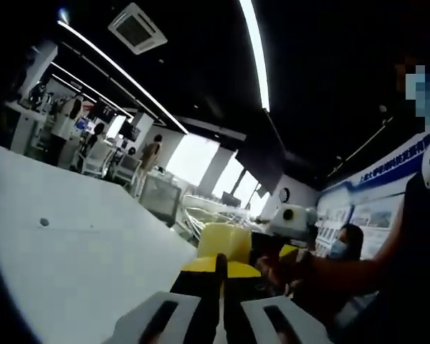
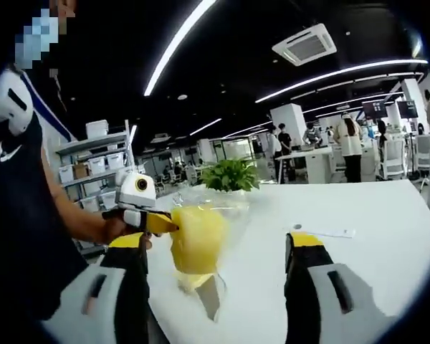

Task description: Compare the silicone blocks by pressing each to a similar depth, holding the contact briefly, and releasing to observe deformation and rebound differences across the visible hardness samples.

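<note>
Soft yellow silicone block (image 2: 197, 240) on white table (image 2: 387, 236): left tongs (image 2: 165, 223) touching its side, closed; right tongs (image 2: 218, 276) parted wide, straddling it.

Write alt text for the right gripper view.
The right gripper, jaws wide apart, faces a yellow silicone block in clear wrapping on a white table. The left gripper, held in a person's hand, meets the block from the left; a green plant stands behind.
</note>
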### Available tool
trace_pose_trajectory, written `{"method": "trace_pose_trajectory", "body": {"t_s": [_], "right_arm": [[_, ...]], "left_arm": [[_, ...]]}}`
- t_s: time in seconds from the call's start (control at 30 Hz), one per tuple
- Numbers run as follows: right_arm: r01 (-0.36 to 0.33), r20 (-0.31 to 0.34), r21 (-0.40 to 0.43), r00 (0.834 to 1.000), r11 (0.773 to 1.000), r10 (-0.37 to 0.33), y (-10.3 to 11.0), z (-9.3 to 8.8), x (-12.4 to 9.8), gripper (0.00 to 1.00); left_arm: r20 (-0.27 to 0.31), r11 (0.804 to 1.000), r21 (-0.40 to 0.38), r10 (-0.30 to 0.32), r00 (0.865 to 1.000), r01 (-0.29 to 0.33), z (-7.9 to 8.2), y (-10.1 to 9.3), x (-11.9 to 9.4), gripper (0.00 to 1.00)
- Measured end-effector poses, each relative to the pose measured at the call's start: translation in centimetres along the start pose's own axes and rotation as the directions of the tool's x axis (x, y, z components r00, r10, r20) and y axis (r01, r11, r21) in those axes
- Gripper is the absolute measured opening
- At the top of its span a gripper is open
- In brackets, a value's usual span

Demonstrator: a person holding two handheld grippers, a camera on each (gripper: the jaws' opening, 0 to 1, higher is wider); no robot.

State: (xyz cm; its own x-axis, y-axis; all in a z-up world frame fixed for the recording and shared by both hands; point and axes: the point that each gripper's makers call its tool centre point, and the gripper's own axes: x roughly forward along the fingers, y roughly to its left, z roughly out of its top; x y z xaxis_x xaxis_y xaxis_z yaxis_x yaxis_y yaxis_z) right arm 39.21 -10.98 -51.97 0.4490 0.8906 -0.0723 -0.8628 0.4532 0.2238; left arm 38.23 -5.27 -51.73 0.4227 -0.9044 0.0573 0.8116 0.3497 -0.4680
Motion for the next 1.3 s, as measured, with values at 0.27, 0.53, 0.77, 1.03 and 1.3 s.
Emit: {"method": "trace_pose_trajectory", "body": {"t_s": [0.27,0.53,0.77,1.03,1.3], "right_arm": [[-0.038,0.033,-0.018,0.999,0.999,0.039,1.6,0.7,2.1,0.61],[-0.105,0.045,0.04,0.994,0.994,0.103,2.6,1.0,2.6,0.34],[-0.137,0.021,0.041,0.99,0.99,0.136,3.3,0.6,2.8,0.29],[-0.143,0.001,0.034,0.99,0.989,0.143,3.5,0.4,3.0,0.22],[-0.158,-0.018,0.011,0.987,0.987,0.158,4.0,0.3,3.1,0.12]], "left_arm": [[0.029,1.0,-0.01,-0.006,1.0,0.007,1.1,-0.7,-1.1,0.0],[0.036,0.999,-0.028,-0.03,0.999,0.031,1.2,-1.3,-1.3,0.0],[0.036,0.999,-0.033,-0.04,0.999,0.042,1.3,-1.5,-1.4,0.0],[0.022,0.999,-0.028,-0.043,0.999,0.044,1.1,-1.5,-1.5,0.0],[0.013,0.999,-0.026,-0.034,0.999,0.034,1.0,-1.4,-1.6,0.0]]}}
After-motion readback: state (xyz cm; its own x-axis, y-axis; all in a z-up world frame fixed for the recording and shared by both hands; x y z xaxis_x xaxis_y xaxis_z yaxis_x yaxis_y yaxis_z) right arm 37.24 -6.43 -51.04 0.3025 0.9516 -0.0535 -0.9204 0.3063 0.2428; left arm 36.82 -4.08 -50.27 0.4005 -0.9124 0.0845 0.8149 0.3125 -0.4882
